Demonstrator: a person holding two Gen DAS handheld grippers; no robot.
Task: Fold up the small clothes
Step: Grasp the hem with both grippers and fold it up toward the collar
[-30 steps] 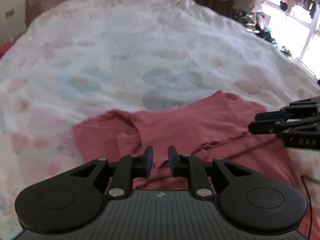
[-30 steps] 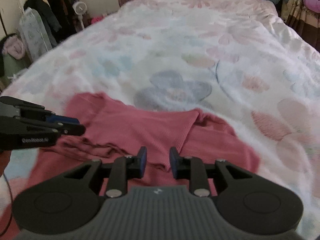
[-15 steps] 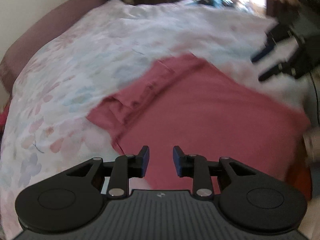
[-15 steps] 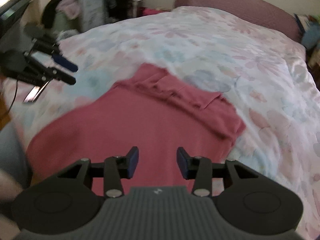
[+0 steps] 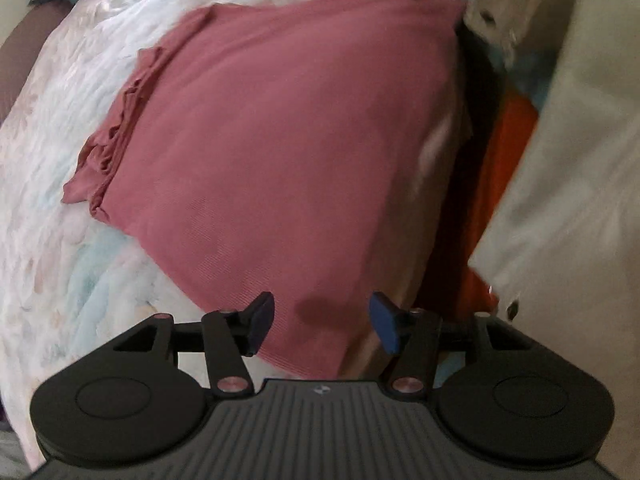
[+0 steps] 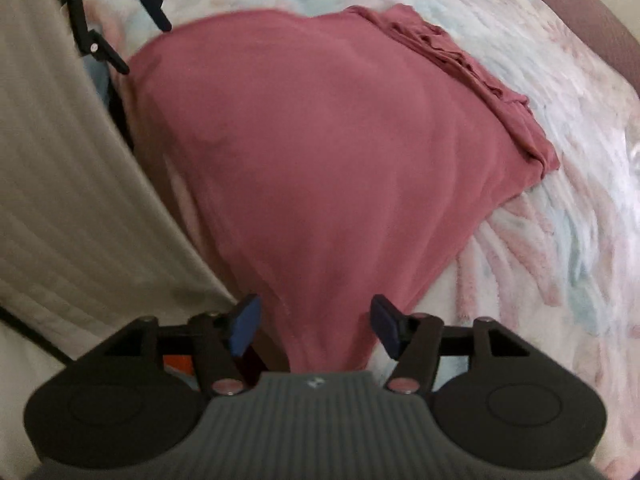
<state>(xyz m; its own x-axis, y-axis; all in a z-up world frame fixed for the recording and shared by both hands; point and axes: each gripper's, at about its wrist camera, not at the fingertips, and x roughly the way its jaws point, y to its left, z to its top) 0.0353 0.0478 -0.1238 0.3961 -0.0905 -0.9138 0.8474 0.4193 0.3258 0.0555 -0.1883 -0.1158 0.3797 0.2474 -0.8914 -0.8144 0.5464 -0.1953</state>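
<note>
A dusty-pink garment [image 5: 280,140] lies spread on the flowered bedspread [image 5: 52,184], its far edge bunched in folds. In the left wrist view my left gripper [image 5: 322,322] hovers over the garment's near corner, its jaws opening, cloth below the gap but not pinched. In the right wrist view the same garment [image 6: 328,152] narrows to a corner under my right gripper [image 6: 314,324], whose jaws are also opening with fabric lying between the pads, untouched. The left gripper [image 6: 136,28] shows at the top left of the right wrist view.
A person's pale ribbed clothing [image 6: 60,168] fills the left of the right wrist view and the right of the left wrist view [image 5: 560,160]. Something orange [image 5: 500,184] sits at the bed's edge. A mauve headboard [image 6: 600,12] lies beyond the bedspread [image 6: 560,240].
Both grippers pulled back from the folded far edge to the garment's near corners, rolled, tipped downward, and their jaws widened. The garment now lies flatter and fills both views.
</note>
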